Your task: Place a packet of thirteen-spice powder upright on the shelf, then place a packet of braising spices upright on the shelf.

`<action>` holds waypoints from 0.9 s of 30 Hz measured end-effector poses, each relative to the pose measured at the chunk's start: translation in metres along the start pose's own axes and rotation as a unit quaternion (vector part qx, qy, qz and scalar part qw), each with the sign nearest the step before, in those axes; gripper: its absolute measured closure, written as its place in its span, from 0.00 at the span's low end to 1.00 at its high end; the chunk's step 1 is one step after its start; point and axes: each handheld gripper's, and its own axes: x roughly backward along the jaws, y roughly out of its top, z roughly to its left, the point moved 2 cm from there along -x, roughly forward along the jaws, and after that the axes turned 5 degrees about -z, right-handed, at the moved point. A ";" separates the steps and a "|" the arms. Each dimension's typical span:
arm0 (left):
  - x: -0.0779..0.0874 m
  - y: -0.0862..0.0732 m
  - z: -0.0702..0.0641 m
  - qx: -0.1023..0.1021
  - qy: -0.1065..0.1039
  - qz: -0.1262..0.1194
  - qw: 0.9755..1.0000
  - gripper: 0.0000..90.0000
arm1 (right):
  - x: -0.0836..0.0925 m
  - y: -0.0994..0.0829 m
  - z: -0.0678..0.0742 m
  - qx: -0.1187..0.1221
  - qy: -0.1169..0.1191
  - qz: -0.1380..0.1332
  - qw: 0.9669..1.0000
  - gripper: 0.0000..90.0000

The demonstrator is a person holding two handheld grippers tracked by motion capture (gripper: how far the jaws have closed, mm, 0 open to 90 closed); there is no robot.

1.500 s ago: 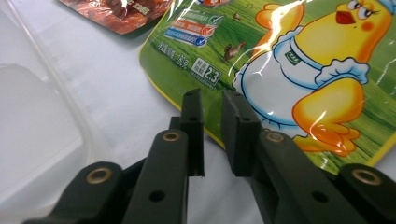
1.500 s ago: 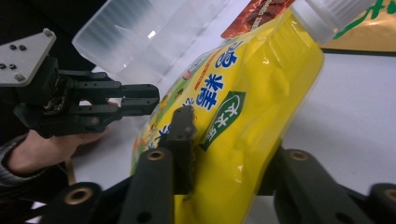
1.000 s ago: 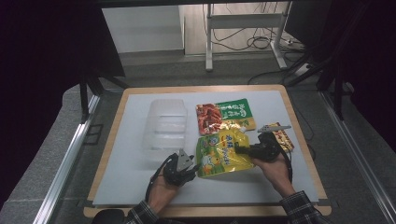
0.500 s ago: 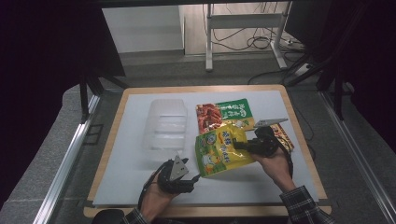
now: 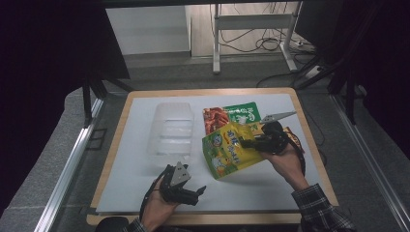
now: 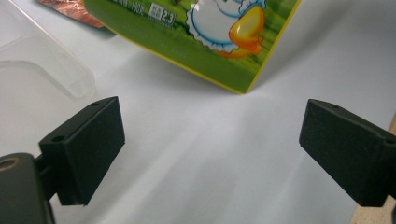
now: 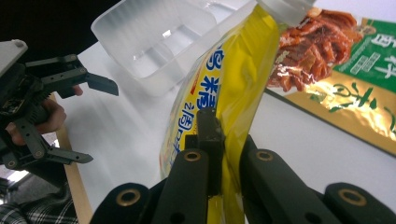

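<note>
While my right tool (image 5: 252, 143) pinches the yellow-and-green plastic stand-up pouch with a white screw cap (image 5: 231, 151) by its edge, the pouch hangs tilted off the white tabletop (image 5: 270, 186), its lower corner close above the surface. In the right gripper view the pouch (image 7: 219, 88) runs straight up from between my pressed-together jaws, with blue lettering on its yellow face and the cap at the far end. Just past that cap lies a flat green-and-gold foil packet printed with red strips of food (image 7: 345, 70); in the high view that same packet (image 5: 231, 117) rests on the tabletop directly beyond my right tool, partly overlapped by the pouch. To the left of the pouch, well clear of my right tool, stands a clear, empty rectangular plastic tub (image 5: 171, 129).

My left tool (image 5: 191, 192) sits near the front edge of the tabletop, apart from the pouch, its jaws having just been opening and now spread wide with nothing between them. Looking along it in the left gripper view, I see the pouch's green bottom corner (image 6: 210, 42) ahead, above bare white surface, and the rounded rim of the clear tub (image 6: 51, 65) off to the left of my left jaw.
</note>
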 end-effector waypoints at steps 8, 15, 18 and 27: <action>0.000 -0.004 0.000 -0.014 0.002 0.007 1.000 0.04 | 0.004 0.015 0.005 0.023 -0.001 0.001 1.000 0.98; 0.001 -0.007 0.000 -0.022 0.002 0.010 1.000 0.04 | 0.008 0.026 0.010 0.048 -0.007 0.002 0.999 0.99; 0.001 -0.007 0.000 -0.026 0.006 0.007 1.000 0.04 | 0.010 0.032 0.013 0.066 -0.019 0.009 0.998 0.99; 0.002 -0.010 0.000 -0.034 0.009 0.001 0.999 0.03 | 0.011 0.047 0.015 0.090 -0.043 0.014 0.995 0.99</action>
